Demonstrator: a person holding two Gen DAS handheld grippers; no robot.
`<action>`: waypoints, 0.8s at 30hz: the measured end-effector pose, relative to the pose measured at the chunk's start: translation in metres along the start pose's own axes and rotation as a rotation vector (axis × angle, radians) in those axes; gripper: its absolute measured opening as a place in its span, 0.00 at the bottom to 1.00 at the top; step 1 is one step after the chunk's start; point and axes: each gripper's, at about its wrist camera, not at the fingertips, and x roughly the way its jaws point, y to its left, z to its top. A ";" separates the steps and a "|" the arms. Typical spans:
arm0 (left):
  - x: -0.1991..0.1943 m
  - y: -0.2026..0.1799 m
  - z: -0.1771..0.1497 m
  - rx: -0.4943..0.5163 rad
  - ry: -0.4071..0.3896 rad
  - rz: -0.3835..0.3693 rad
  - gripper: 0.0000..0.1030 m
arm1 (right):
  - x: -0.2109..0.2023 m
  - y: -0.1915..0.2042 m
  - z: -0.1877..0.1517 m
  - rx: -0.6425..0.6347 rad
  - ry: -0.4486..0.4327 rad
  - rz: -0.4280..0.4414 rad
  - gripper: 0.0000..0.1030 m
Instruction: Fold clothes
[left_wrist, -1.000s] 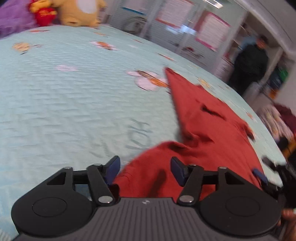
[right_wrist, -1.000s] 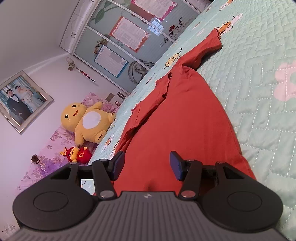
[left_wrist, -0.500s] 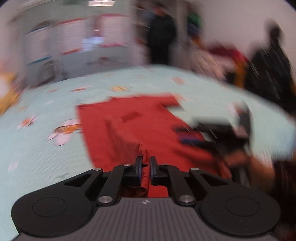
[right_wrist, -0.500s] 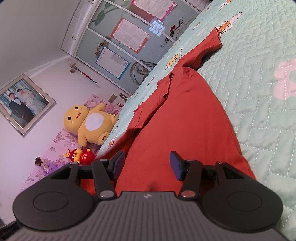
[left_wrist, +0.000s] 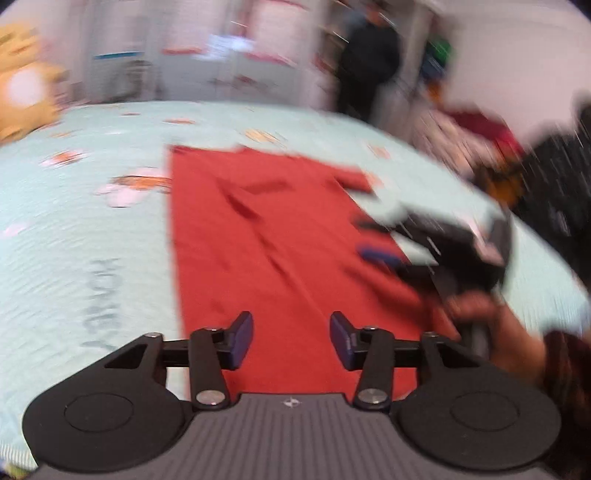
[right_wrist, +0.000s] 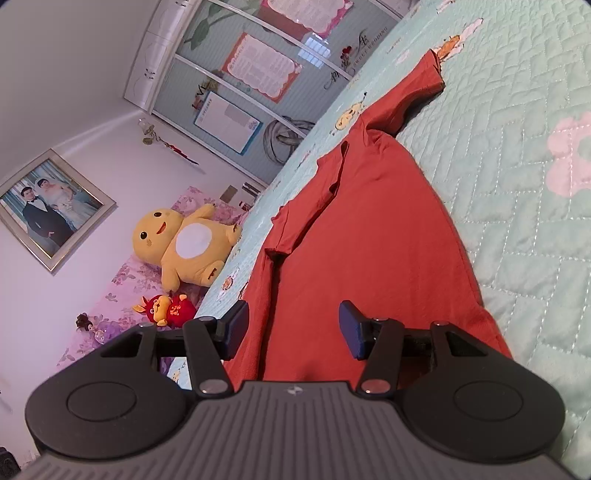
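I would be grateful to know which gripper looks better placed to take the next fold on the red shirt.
Probably the right gripper: open over the red shirt, near its unfolded sleeve side. The left gripper, also open, sits by the straight, seemingly already-folded edge.

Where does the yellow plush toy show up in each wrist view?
Left wrist: yellow plush toy, blurred, at the far left edge beyond the bed.
Right wrist: the toy, sharp, left of centre on the floral bedding.
Shared landmark: the red shirt spread on the green quilt.
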 end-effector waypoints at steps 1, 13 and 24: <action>-0.002 0.011 0.001 -0.054 -0.013 0.023 0.52 | -0.003 0.006 -0.002 -0.006 0.026 0.002 0.53; -0.012 0.049 -0.021 -0.147 -0.028 0.039 0.54 | -0.026 0.075 -0.068 -0.105 0.451 -0.002 0.54; -0.017 0.014 -0.032 0.151 -0.049 -0.040 0.62 | -0.012 0.107 -0.088 -0.226 0.586 -0.116 0.28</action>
